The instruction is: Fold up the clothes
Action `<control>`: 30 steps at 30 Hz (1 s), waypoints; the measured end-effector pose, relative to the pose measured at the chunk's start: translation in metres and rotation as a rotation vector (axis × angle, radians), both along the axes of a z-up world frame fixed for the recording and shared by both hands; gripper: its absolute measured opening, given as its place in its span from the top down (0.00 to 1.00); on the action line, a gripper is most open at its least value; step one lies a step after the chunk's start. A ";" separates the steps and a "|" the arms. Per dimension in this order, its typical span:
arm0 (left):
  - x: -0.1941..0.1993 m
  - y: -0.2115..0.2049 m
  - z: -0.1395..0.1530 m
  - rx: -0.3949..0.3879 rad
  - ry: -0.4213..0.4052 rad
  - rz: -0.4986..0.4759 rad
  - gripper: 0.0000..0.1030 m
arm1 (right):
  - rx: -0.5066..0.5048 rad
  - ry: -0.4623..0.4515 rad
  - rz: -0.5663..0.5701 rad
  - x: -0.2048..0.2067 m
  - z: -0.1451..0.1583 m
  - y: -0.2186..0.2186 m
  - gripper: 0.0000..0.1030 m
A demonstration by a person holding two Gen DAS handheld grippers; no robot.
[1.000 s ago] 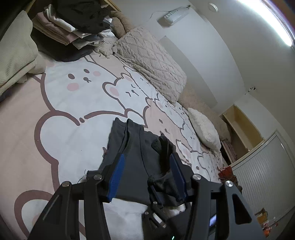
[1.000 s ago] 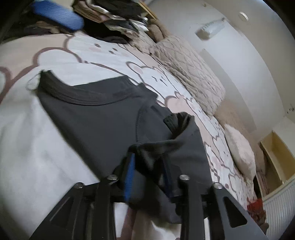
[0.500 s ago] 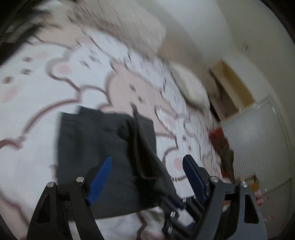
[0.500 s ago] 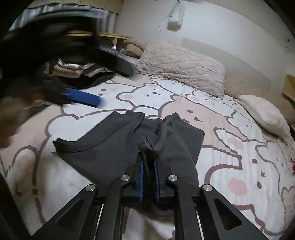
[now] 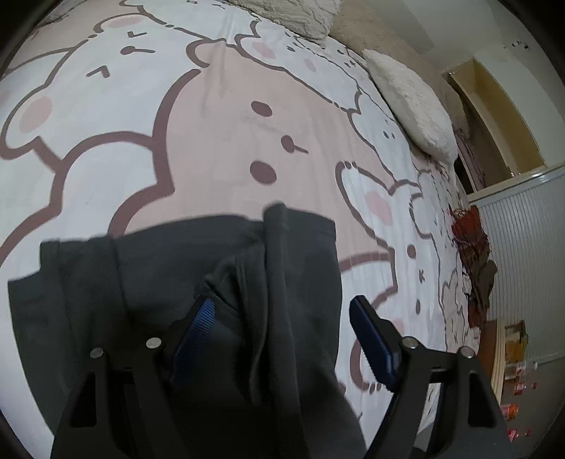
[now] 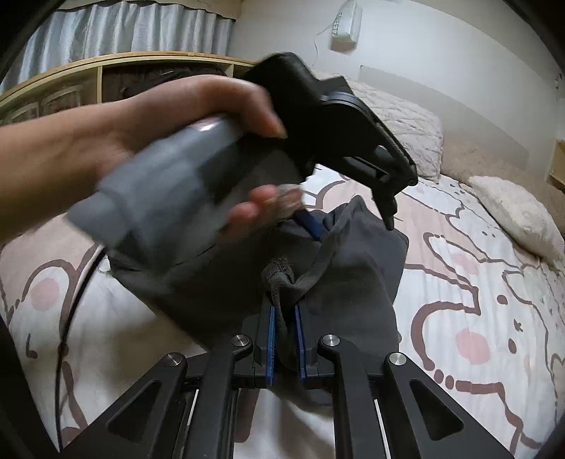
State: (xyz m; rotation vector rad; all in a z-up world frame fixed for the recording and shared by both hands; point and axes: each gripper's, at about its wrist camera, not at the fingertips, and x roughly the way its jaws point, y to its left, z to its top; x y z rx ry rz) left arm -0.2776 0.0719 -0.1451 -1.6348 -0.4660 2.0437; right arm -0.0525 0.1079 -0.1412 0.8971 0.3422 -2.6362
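A bed fills most of the room, covered by a sheet (image 5: 226, 116) printed with pink and white cartoon bears outlined in brown. Along its far edge lie a quilted beige pillow (image 6: 406, 130) and a smaller fluffy white pillow (image 5: 413, 102), set against a plain pale wall (image 6: 441, 53). A small white device (image 6: 348, 21) with a cord hangs high on that wall. A wooden shelf unit (image 6: 88, 77) stands behind the head of the bed, with pale pleated curtains (image 6: 141, 31) above it. Past the bed's end is a ribbed white cabinet (image 5: 522, 254) beside a yellowish wooden shelf (image 5: 494, 106).
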 end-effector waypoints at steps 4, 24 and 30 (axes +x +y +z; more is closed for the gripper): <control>-0.008 0.005 0.000 -0.002 0.011 -0.034 0.84 | 0.011 0.005 0.007 0.004 0.001 -0.004 0.90; 0.003 -0.136 0.019 0.141 0.146 0.044 0.90 | -0.059 0.036 0.186 0.007 0.028 -0.074 0.91; 0.008 -0.159 -0.013 0.164 0.138 0.094 0.90 | 0.034 -0.062 0.244 0.005 -0.011 -0.110 0.91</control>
